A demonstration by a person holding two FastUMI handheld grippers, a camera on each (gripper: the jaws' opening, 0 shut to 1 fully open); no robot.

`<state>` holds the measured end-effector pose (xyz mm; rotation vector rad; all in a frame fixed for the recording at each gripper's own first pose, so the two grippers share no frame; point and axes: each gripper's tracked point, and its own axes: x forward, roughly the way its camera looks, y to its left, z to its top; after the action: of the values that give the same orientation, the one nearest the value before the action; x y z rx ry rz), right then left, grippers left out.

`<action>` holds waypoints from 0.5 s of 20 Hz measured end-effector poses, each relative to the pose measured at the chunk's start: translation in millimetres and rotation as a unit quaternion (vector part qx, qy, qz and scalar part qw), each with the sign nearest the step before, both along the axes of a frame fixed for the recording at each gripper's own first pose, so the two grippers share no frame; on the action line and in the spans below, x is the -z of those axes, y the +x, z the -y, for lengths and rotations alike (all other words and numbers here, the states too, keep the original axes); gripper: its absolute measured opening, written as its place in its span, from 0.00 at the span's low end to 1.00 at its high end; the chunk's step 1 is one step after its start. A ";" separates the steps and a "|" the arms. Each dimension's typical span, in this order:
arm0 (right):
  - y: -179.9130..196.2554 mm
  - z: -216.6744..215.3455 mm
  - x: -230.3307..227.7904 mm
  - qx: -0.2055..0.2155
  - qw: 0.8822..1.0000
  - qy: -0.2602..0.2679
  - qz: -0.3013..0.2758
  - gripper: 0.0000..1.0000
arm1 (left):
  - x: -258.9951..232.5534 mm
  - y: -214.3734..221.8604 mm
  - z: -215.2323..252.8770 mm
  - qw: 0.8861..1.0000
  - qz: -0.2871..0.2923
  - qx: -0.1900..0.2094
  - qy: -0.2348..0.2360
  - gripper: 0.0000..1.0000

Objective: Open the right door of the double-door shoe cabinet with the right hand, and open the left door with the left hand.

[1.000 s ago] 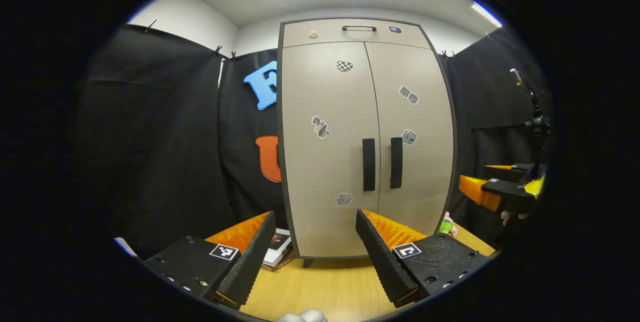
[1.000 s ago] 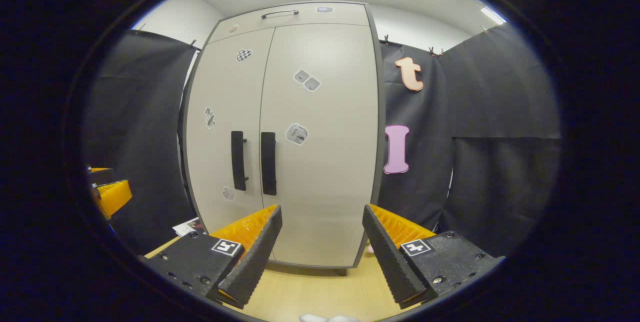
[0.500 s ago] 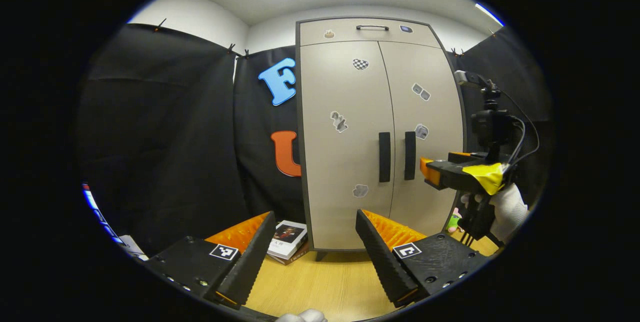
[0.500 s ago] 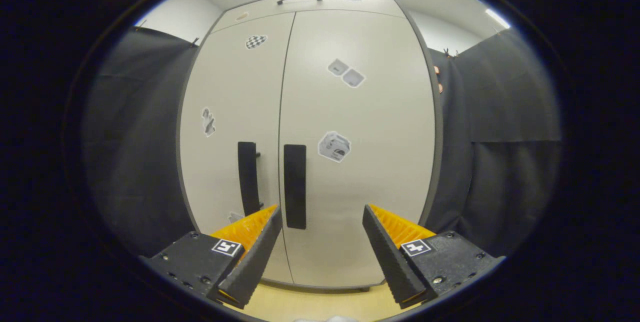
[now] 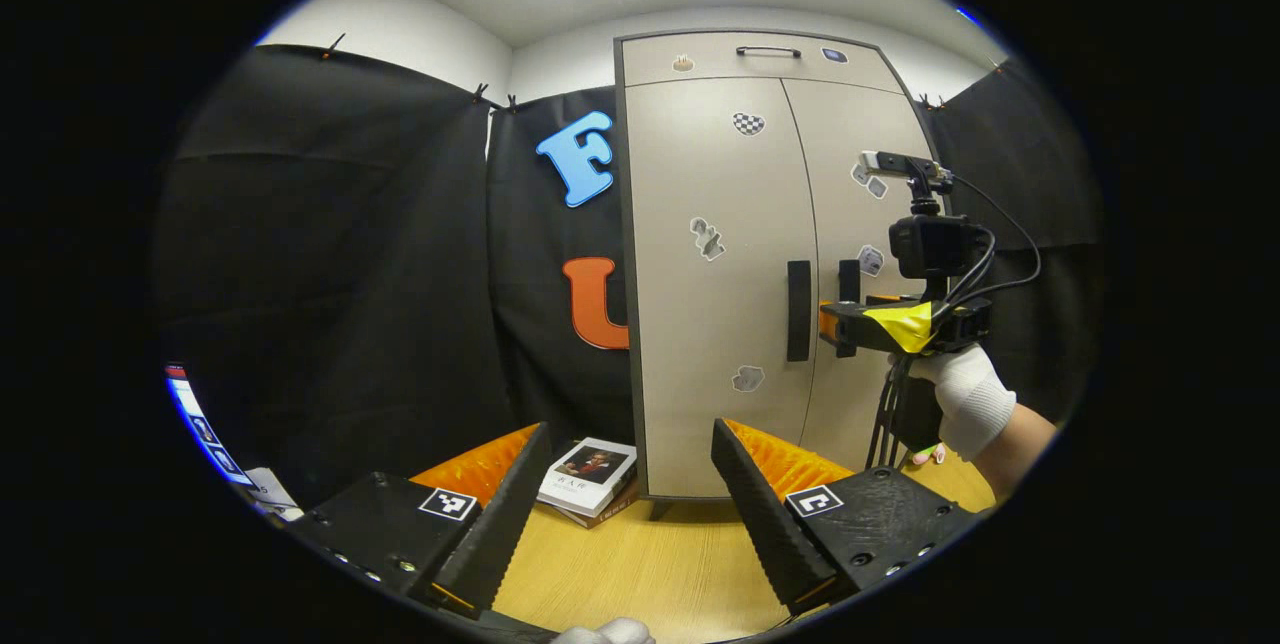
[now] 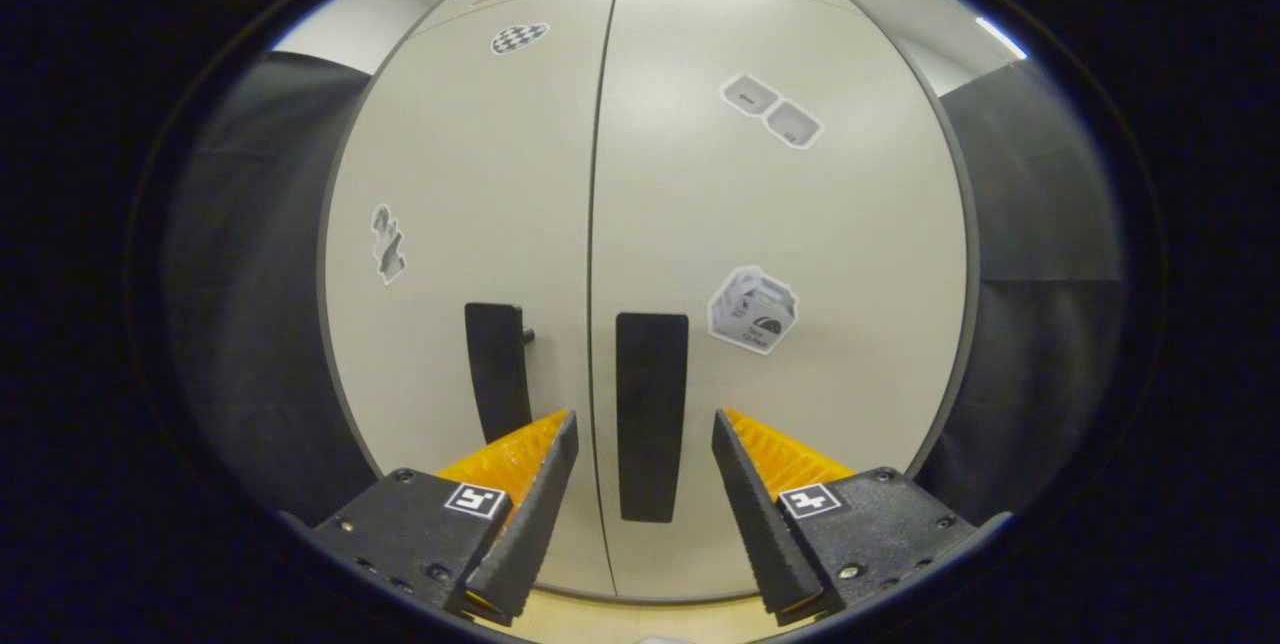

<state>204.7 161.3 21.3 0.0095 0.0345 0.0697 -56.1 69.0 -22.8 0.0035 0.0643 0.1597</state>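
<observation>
The beige double-door shoe cabinet [image 5: 720, 254] stands with both doors closed. Its left door handle [image 5: 797, 310] and right door handle [image 5: 848, 276] are black vertical bars beside the centre seam. My left gripper [image 5: 630, 484] hangs open, well back from the cabinet and low. My right gripper [image 5: 830, 324], held by a white-gloved hand [image 5: 965, 399], is up at the right handle. In the right gripper view the right door handle [image 6: 651, 414] stands between the open fingers of my right gripper [image 6: 640, 469], with a small gap on each side. The left door handle [image 6: 497, 369] is just to their left.
A stack of books [image 5: 590, 474] lies on the wooden surface [image 5: 650, 564] at the cabinet's left foot. Black cloth walls close in on both sides. A drawer with a handle [image 5: 768, 51] tops the cabinet. A small green and pink toy [image 5: 925, 452] lies at its right foot.
My right gripper has moved forward to the right door handle, which now sits between its fingers; the fingers have narrowed slightly. The left gripper has turned left, so the cabinet sits further right in its view.
</observation>
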 end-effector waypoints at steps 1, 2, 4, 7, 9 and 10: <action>3.3 -1.4 1.0 0.002 1.000 0.002 -0.006 0.81 | 0.4 0.7 -2.0 1.000 -0.001 -0.001 -0.001 0.96; 6.1 -2.6 2.9 0.001 1.000 0.006 -0.011 0.78 | 0.8 0.0 -3.2 1.000 -0.002 0.000 -0.002 0.96; 10.4 -3.3 5.0 0.006 1.000 0.014 -0.017 0.68 | 0.5 0.3 -6.2 1.000 -0.001 -0.003 -0.002 0.96; 14.5 5.3 5.1 0.022 0.999 0.022 -0.019 0.49 | -0.3 0.1 -11.6 1.000 0.001 -0.008 -0.006 0.96; 13.9 5.5 5.1 0.022 0.999 0.021 -0.021 0.36 | 1.8 0.4 -13.5 1.000 -0.002 -0.008 -0.007 0.96; 14.3 5.0 6.2 0.022 0.999 0.021 -0.022 0.36 | 1.9 -0.3 -14.1 1.000 -0.002 -0.008 -0.007 0.96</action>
<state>219.0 156.3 15.2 0.0536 0.0776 0.0260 -56.4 83.1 -24.7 -0.0111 0.0703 0.1755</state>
